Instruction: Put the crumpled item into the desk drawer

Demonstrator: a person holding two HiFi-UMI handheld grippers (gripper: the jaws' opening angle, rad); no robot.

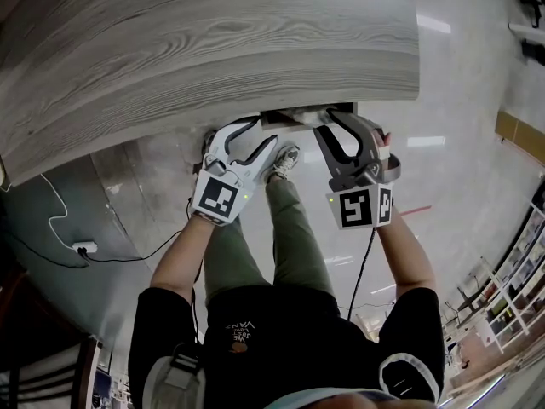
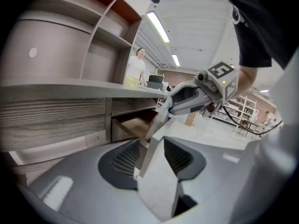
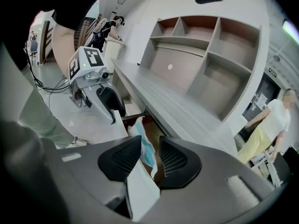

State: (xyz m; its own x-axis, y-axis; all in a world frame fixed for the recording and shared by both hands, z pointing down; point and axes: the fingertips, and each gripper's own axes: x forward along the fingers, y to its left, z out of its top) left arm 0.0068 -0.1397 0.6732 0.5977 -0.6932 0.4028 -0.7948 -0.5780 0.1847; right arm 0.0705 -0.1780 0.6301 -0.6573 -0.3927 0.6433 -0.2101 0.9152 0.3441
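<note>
Head view, grey wood-grain desk (image 1: 213,41), glossy floor (image 1: 468,83)

Light comes from above. Long ceiling strips (image 2: 158,26) burn white in the left gripper view, and the head view shows their glare as bright patches on the glossy floor (image 1: 433,25). The table (image 1: 213,41) top is evenly lit, while the floor beneath it falls dim, darkest at lower left. The inside of the drawer (image 2: 134,127) lies in brown shadow. Both gripper views are fisheye: the straight shelves (image 3: 205,55) bow and a black vignette fills the corners. The left gripper (image 2: 152,158) and right gripper (image 3: 150,155) sit very close to the lens, so their grey bodies look soft. The crumpled item (image 3: 145,147) reads sharper. In the head view the table edge curves too.
</note>
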